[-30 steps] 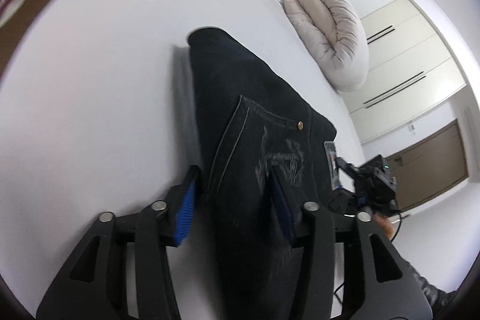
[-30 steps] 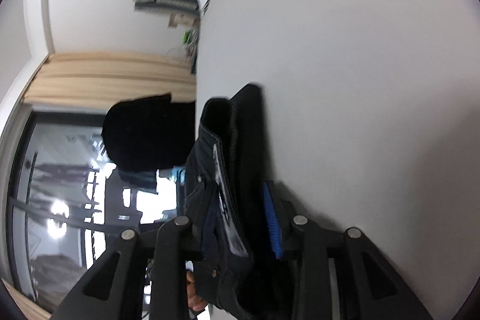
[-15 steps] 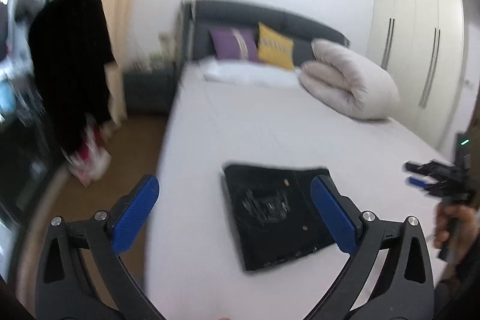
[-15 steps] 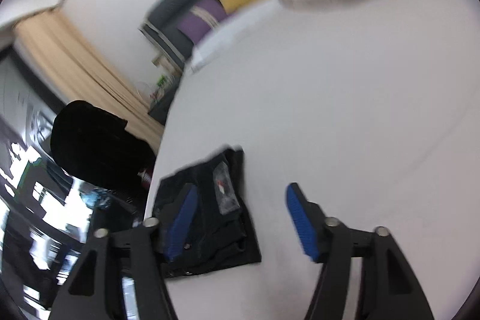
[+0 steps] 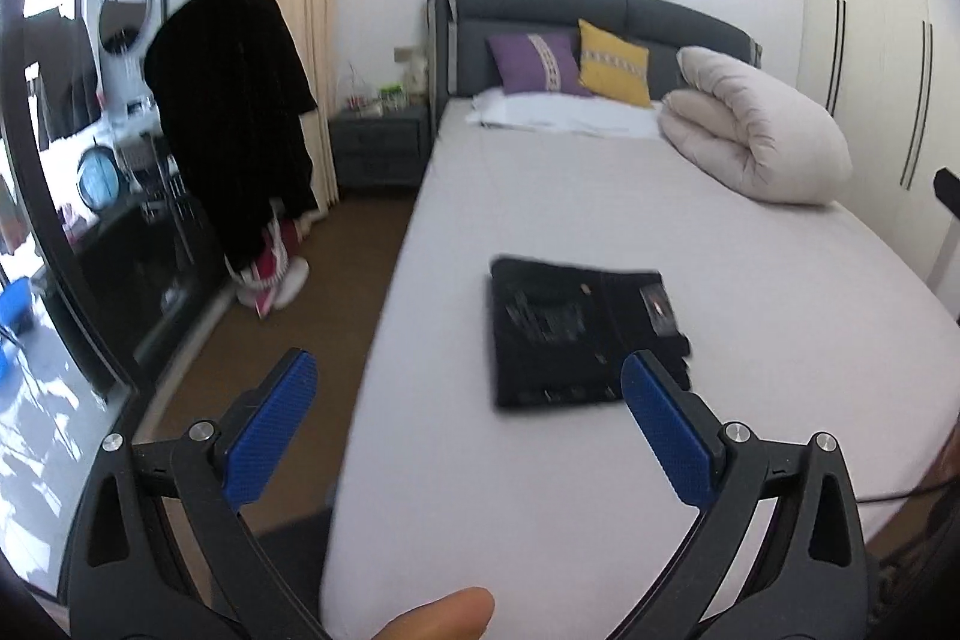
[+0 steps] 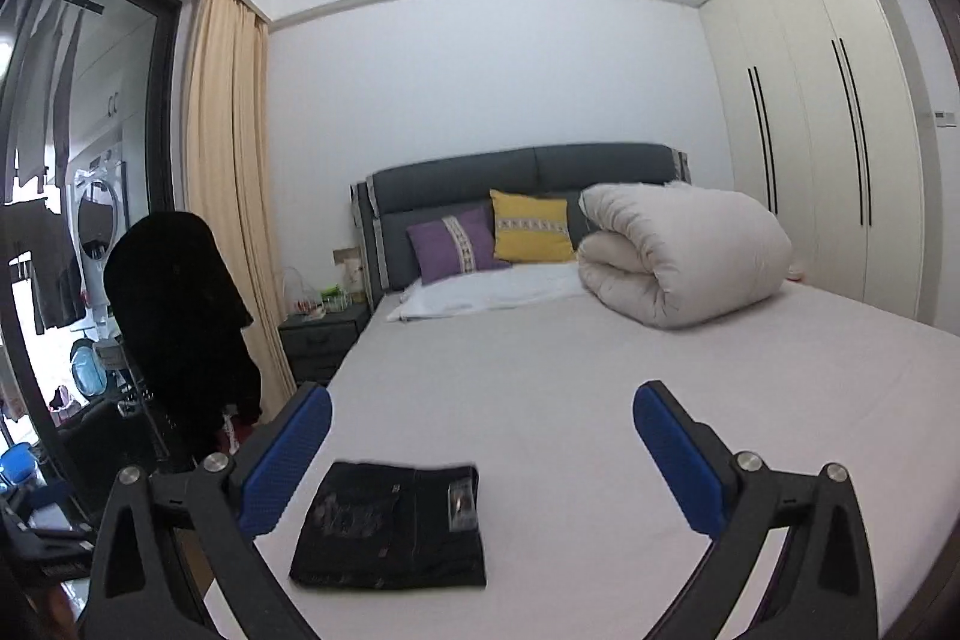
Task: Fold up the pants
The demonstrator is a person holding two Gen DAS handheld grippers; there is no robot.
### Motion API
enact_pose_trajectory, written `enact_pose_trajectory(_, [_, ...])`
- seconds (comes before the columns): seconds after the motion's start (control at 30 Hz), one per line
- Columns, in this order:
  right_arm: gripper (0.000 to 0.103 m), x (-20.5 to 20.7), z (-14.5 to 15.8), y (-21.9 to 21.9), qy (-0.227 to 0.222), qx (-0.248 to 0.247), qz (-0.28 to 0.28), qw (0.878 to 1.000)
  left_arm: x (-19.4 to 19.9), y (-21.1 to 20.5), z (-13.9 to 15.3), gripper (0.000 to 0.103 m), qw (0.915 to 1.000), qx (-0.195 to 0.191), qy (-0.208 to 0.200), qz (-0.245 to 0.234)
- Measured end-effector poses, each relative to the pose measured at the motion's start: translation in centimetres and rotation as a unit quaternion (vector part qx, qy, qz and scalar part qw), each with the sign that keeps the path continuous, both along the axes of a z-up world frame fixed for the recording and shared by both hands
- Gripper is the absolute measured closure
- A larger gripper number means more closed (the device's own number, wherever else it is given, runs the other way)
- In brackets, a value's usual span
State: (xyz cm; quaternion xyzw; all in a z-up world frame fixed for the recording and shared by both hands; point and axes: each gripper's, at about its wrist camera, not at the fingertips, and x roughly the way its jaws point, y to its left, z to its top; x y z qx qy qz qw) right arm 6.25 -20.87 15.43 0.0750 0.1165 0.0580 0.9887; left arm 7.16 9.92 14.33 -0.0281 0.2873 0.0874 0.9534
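Observation:
The dark denim pants (image 5: 576, 331) lie folded into a flat rectangle on the white bed (image 5: 780, 340), near its foot and left side. They also show in the right wrist view (image 6: 393, 526), back pocket and label up. My left gripper (image 5: 468, 412) is open and empty, held back from and above the pants. My right gripper (image 6: 480, 445) is open and empty, raised above the bed behind the pants.
A rolled white duvet (image 5: 756, 136) lies at the far right of the bed. Purple (image 5: 534, 61) and yellow (image 5: 615, 64) cushions lean on the grey headboard. A chair draped in black cloth (image 5: 234, 118) and a nightstand (image 5: 378, 142) stand left of the bed. Wardrobes (image 6: 828, 148) line the right wall.
Both grippers let go of the pants, opened wide and pulled back and up from the bed. The pants now lie folded flat on the sheet.

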Motion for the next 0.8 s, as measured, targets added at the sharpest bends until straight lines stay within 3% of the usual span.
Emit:
enact_pose_trajectory(0.2, [0.0,-1.8,-2.3,1.3,0.087,-0.002,0.006,0.996,-2.1,-2.6,-1.5,0.0,0.9993,-0.008,0.026,-0.024])
enact_pose_trajectory(0.37, [0.0,-1.7,-4.8,2.7,0.131,-0.019,0.013,0.991,-2.5,-3.6,-2.9,0.0,0.9988,-0.007,0.04,-0.026])
enact_pose_trajectory(0.8, [0.0,-0.7,-8.1,6.7,0.177,-0.065,0.049,0.981,1.6,-1.9,-5.8,0.0,0.9966,-0.018,0.08,-0.014])
